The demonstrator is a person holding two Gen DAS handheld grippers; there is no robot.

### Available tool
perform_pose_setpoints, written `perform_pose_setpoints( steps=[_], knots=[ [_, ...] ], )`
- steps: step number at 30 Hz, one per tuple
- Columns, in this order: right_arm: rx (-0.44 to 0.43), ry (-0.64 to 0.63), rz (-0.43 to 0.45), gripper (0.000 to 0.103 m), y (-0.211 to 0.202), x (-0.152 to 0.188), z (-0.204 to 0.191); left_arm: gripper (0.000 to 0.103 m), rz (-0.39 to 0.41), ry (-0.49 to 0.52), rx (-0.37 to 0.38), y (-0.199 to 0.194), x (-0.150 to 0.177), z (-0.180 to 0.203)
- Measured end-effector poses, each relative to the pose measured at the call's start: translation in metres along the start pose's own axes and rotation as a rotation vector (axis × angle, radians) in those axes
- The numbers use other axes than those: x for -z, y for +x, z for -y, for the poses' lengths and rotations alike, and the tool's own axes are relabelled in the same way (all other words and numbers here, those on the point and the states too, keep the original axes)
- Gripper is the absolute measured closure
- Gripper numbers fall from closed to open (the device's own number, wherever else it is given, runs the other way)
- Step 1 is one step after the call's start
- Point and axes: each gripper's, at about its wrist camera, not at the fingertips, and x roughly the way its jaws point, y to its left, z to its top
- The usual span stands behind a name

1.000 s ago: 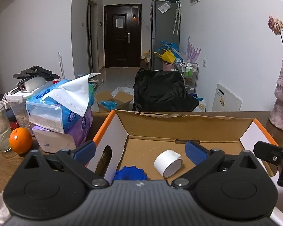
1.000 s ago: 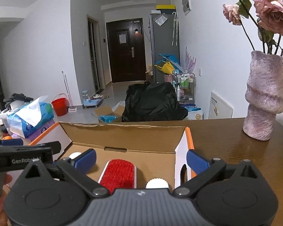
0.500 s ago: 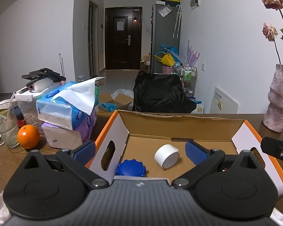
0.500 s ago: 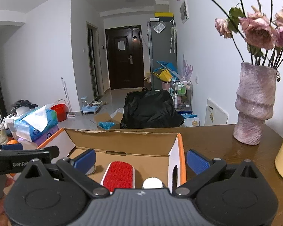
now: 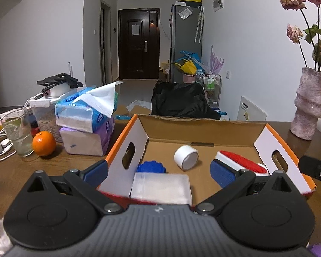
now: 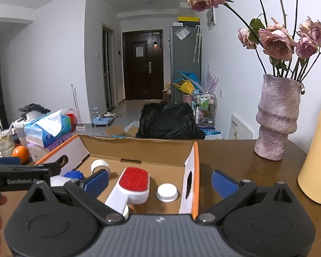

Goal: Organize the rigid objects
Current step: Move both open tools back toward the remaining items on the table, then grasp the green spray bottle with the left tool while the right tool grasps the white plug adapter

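Observation:
An open cardboard box (image 5: 203, 129) with orange edges sits on the brown table. It holds a white tape roll (image 5: 185, 157), a blue ridged lid (image 5: 151, 167), a clear plastic case (image 5: 161, 185) and a red and white brush (image 5: 241, 162). The right wrist view shows the box (image 6: 139, 148), the brush (image 6: 133, 184), a white ridged cap (image 6: 167, 192), the tape roll (image 6: 100, 166) and the blue lid (image 6: 73, 174). My left gripper (image 5: 158, 172) is open and empty at the box's near wall. My right gripper (image 6: 159, 181) is open and empty, straddling the box's right wall.
Left of the box are stacked tissue packs (image 5: 86, 120), an orange (image 5: 43, 143) and a glass with a straw (image 5: 18, 132). A pink vase of dried roses (image 6: 277, 117) and a yellow bottle (image 6: 318, 162) stand on the table at right.
Both grippers have drawn back and up from the box, so more of its inside shows. The clear case and the brush have come into the left view.

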Motion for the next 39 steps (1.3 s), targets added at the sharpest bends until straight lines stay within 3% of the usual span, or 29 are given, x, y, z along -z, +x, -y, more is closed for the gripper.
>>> perform_pose_setpoints(
  steps=[15,27,39],
  knots=[
    [0.010,-0.003,-0.011,0.000,-0.055,0.035,0.009,0.000,-0.049,0.004,0.034,-0.055,0.042,0.016],
    [0.052,-0.013,-0.048,0.000,-0.087,0.076,0.023,0.000,-0.138,0.028,0.061,-0.095,0.089,0.043],
    [0.093,-0.016,-0.069,0.001,-0.107,0.113,0.039,0.001,-0.196,0.085,0.045,-0.108,0.125,0.073]
  ],
)
